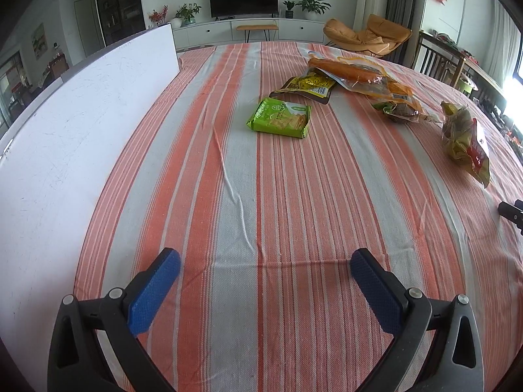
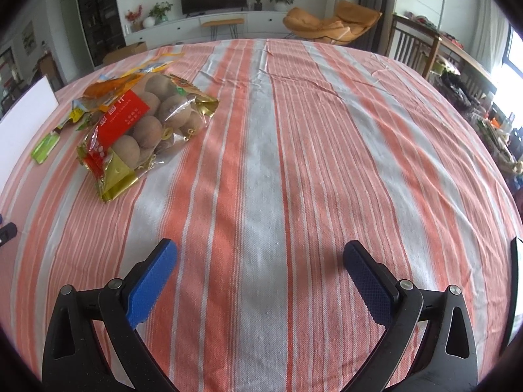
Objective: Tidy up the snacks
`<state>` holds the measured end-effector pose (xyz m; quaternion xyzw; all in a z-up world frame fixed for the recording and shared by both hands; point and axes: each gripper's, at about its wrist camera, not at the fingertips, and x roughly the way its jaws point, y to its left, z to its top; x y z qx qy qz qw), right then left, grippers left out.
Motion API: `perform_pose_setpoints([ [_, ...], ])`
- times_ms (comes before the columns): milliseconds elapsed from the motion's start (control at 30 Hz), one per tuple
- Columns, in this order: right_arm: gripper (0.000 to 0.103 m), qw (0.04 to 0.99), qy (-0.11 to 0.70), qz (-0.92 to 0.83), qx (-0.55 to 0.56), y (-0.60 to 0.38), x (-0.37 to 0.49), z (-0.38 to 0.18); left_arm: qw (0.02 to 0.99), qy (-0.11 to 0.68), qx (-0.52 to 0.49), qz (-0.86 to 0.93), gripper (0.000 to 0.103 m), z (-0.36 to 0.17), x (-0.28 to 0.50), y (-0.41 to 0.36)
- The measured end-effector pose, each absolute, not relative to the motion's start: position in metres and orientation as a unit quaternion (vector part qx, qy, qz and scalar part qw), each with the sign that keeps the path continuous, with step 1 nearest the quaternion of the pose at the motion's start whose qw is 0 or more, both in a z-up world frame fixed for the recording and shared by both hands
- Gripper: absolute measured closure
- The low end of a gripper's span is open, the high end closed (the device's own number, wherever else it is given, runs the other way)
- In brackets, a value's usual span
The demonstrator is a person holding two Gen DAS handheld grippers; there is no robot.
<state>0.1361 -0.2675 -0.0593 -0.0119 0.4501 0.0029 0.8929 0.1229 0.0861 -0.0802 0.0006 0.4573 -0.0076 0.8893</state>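
Several snack packs lie on the striped tablecloth (image 1: 261, 212). A green cracker pack (image 1: 279, 118) lies ahead of my left gripper (image 1: 265, 263), which is open and empty. Behind it are a yellow pouch (image 1: 307, 86), a clear bag with an orange sausage (image 1: 346, 69) and a brownish bag (image 1: 400, 101). A clear bag of round brown fruit with a red label (image 2: 143, 127) lies far left of my right gripper (image 2: 260, 254), which is open and empty; it also shows at the right of the left wrist view (image 1: 465, 137).
A white board (image 1: 65, 137) lies along the table's left side. Beyond the table are a TV cabinet (image 1: 242, 27), an orange lounge chair (image 1: 366, 34) and wooden chairs (image 2: 415, 45). The other gripper's tip shows at the edge of each view (image 1: 511, 212).
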Motion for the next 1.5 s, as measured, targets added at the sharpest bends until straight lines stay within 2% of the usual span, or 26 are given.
perform_pose_setpoints([
  [1267,0.001,0.893,0.449,0.005,-0.007,-0.268,0.137,-0.059,0.884,0.468,0.005,-0.023,0.000,-0.079,0.125,0.087],
  [1433,0.000,0.894,0.448,0.008,-0.003,-0.269,0.137,-0.059,0.866,0.489,-0.069,-0.081,0.000,-0.066,0.143,0.100],
  [1500,0.000,0.894,0.447,0.009,0.000,-0.270,0.137,-0.059,0.868,0.487,-0.067,-0.078,0.000,-0.054,0.165,0.099],
])
